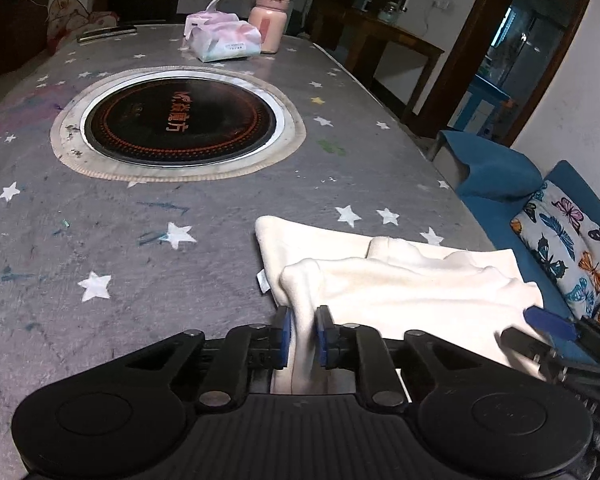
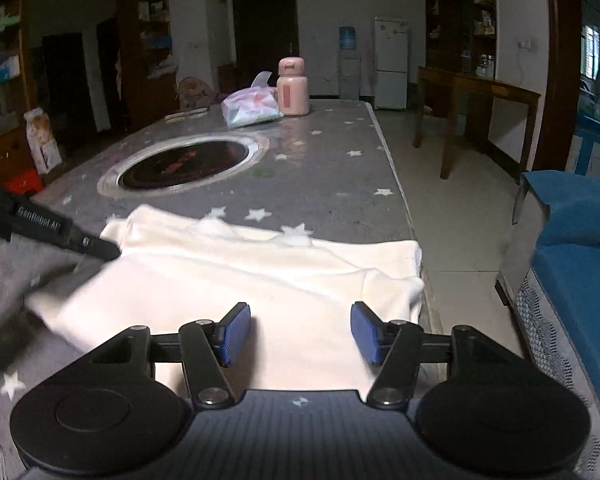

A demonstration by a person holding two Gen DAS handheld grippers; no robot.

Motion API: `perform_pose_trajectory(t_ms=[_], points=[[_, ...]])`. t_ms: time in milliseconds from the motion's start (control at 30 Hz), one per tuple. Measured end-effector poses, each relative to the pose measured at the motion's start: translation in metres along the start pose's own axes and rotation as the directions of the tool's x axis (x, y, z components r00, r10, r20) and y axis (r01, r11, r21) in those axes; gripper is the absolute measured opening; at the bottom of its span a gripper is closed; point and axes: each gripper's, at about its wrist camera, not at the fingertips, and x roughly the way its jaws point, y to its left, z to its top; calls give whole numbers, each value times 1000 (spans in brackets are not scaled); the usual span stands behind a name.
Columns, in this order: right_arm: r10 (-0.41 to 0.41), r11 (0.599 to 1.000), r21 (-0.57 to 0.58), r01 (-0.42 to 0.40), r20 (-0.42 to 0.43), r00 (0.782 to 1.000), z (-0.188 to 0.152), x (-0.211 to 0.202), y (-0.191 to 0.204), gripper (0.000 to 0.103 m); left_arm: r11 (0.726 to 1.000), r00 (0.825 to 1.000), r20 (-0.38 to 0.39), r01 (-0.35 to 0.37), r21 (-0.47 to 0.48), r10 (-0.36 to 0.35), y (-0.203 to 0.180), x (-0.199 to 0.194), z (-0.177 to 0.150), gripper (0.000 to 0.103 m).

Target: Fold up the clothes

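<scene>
Left tongs (image 1: 303, 334) pinch cream fleece garment's (image 1: 400, 284) fold | right tongs (image 2: 300, 334) spread, empty, lower centre | garment's long axis runs crosswise ahead

Soft matt white cloth garment (image 2: 236, 280) lies on the desk (image 1: 100, 220), whose grey starred cover looks scuffed; glossy black cooktop (image 1: 180, 120), metal-rimmed.

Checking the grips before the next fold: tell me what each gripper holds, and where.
The left gripper pinches a raised fold at the left end of the white garment. The right gripper is open over it, holding nothing.
</scene>
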Motion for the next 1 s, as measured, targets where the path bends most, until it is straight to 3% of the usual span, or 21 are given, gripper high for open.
perform_pose_trajectory(t_ms=[67,167,267,367,600,633,667,733,1000], points=[[3,999,44,-3,14,1000,3,-1,-7,57,1000,1000,0,-13,16,13,-1,0,0,28],[3,994,106,-3,2,1000,6,2,-22,55,1000,1000,-5,-10,17,10,1,-1,2,28],[1,992,129,2,-25,1000,7,4,-29,52,1000,1000,3,-4,19,4,1,-7,4,27],[2,996,95,1,-30,1000,14,1,-26,52,1000,1000,25,-3,26,2,-2,-16,8,33],[21,1000,23,-19,-70,997,40,20,-7,48,982,991,22,130,138,-134,-35,-30,1,33],[24,1000,22,-22,-78,997,43,26,-5,44,976,988,14,151,154,-155,-40,-29,-2,32],[27,999,22,-25,-86,996,45,31,-4,33,971,984,5,172,169,-175,-45,-28,-5,31],[35,999,27,-33,-108,994,49,43,-1,25,961,978,-20,206,183,-206,-51,-23,-9,31],[15,999,39,-11,-115,993,51,57,0,25,958,973,-70,231,170,-222,-51,-6,-23,32]])
